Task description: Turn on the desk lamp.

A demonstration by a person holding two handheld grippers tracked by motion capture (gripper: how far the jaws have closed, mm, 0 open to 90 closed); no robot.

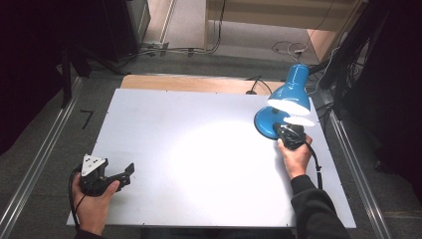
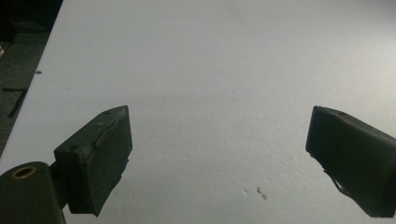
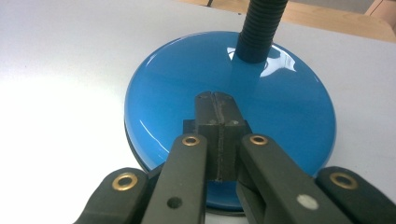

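Right gripper (image 3: pixel 215 100) closed over lamp base (image 3: pixel 289 112)

lit blue desk lamp (image 1: pixel 291 99), upright, table's far-right corner

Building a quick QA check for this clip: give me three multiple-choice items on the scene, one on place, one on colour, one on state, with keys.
1. Where on the white table does the desk lamp stand?
A. near left corner
B. far right part
C. centre

2. What colour is the lamp base?
A. blue
B. red
C. white

3. How do the jaws of the right tool stand?
A. wide apart
B. shut around the lamp's neck
C. shut together over the base

Key:
1. B, the high view shows the lamp at the table's far right, by the right hand.
2. A, the right gripper view shows a glossy blue disc.
3. C, the two pads meet with no gap above the base; the left tool, by contrast, has its jaws wide apart over bare table.
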